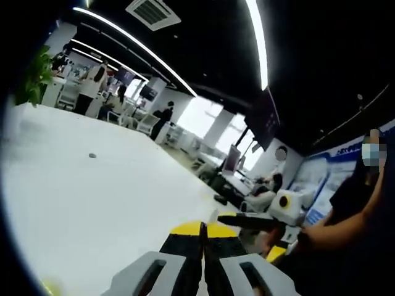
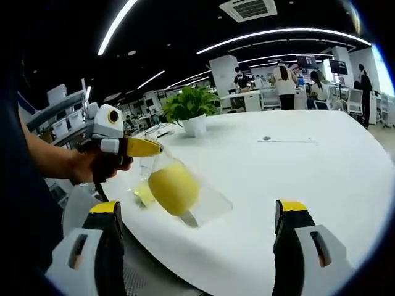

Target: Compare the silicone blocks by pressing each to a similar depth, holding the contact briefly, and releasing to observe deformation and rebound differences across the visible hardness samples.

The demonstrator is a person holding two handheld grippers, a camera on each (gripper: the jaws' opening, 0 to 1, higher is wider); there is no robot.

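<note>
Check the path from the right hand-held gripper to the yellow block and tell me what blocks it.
Nothing visible does. The right hand-held gripper is open, and the yellow block lies ahead on the white table, with bare tabletop between. The left hand-held gripper hovers beyond the block, not in the path.

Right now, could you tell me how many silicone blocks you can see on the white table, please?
1: a clear block with a yellow core lies near the white table edge, just beyond the left tongs. Others may be out of view.
</note>
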